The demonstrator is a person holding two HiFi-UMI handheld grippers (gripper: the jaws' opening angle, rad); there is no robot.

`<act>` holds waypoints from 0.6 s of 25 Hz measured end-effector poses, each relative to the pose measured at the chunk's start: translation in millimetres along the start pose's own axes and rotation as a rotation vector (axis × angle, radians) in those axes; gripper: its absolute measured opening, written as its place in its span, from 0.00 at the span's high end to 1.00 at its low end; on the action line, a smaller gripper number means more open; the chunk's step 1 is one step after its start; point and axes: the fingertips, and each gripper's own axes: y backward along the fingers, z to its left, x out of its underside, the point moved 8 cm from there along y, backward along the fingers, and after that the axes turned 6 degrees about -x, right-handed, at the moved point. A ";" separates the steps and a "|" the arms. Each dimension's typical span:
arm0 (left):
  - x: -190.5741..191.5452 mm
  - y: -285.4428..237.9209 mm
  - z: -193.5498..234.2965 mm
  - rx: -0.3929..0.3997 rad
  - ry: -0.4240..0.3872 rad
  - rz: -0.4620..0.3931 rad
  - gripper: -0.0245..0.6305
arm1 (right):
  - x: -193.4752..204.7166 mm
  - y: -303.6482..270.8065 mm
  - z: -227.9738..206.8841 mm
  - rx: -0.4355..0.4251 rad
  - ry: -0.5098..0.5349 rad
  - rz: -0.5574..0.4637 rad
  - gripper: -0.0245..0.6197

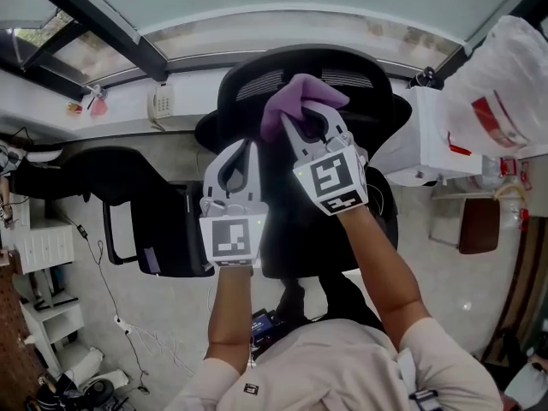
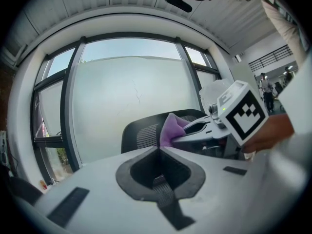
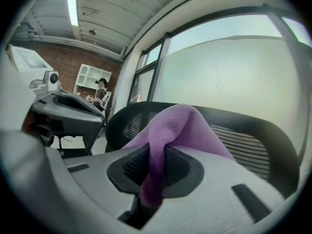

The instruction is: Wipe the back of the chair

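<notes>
At the foot of a curved window, the head view looks down on a black office chair (image 1: 257, 88) with a ribbed mesh back. Its top edge faces the person, whose two forearms reach toward it. The right hand-held gripper (image 1: 308, 120) holds a purple cloth (image 1: 295, 99) against the upper part of the chair back, near the middle. The left hand-held gripper (image 1: 251, 146) sits just beside it, lower and to the left, its tip over the chair back (whether it touches the mesh cannot be told from here). A white telephone (image 1: 160, 103) stands on the sill to the left, a second dark chair (image 1: 128, 174) is further left, and a white plastic bag (image 1: 501, 84) bulges at the right.

In the left gripper view, the two jaws meet at their tips with nothing between them. Beyond them rises the chair back against the frosted pane. The purple cloth lies on its upper edge, with the right hand-held gripper and its marker cube (image 2: 246, 112) coming in from the right.

In the right gripper view, the jaws are clamped on a fold of the purple cloth. The fold hangs down into the dark hollow between them, while the rest of the cloth humps up and drapes over the chair back's rim. The ribbed mesh spreads away to the right, and the left hand-held gripper shows at the left edge.
</notes>
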 end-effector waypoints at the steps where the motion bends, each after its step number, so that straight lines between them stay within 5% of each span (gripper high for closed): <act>1: 0.1 -2.5 -4.0 0.007 -0.003 -0.008 0.95 | 5.7 9.6 -9.7 0.031 -0.016 0.000 0.89; 7: -2.4 -18.3 -27.6 0.049 -0.027 -0.064 0.95 | 32.4 82.8 -62.5 0.225 -0.104 0.003 0.89; 15: -3.5 -22.6 -41.1 0.063 -0.039 -0.070 0.95 | 33.7 85.1 -63.4 0.215 -0.082 0.009 0.89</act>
